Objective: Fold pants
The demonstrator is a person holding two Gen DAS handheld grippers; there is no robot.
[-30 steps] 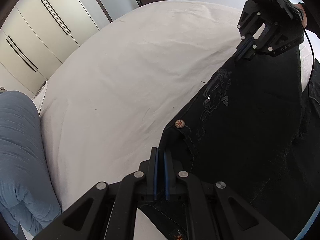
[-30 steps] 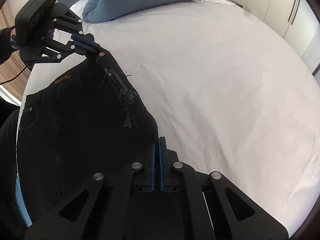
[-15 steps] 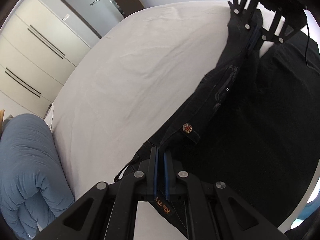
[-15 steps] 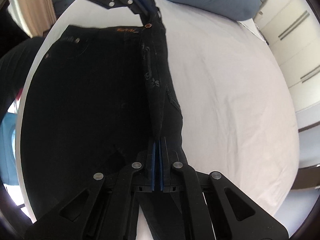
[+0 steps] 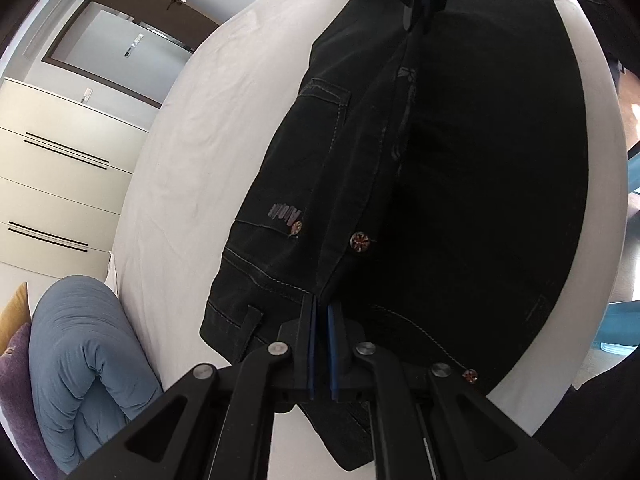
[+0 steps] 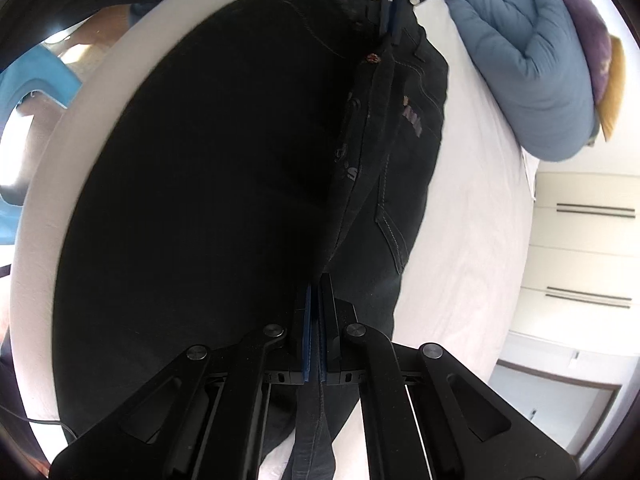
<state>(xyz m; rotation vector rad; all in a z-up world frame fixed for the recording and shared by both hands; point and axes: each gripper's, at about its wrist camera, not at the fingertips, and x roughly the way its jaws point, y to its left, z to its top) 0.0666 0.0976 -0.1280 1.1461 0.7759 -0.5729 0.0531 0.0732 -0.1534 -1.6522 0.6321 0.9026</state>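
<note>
Nearest the left wrist camera, the left hand-held gripper [image 5: 321, 320] is clamped on the waistband edge of the black pants [image 5: 480, 168], close to a metal button [image 5: 360, 241]; in the right wrist view the right hand-held gripper [image 6: 316, 304] is pinched on the same raised fold further down the leg. The pants lie on the white bed [image 5: 192, 184], one half lifted over the other, a back pocket [image 5: 324, 116] turned up. This looks like heavy, fairly stiff denim that should hold a crease yet sag between grips, so seams and waistband are probably the firmest holds. Beyond lie a blue duvet [image 5: 80, 360] and wardrobe doors [image 5: 52, 184]. The leg hems are out of view and the dark cloth hides its layers
</note>
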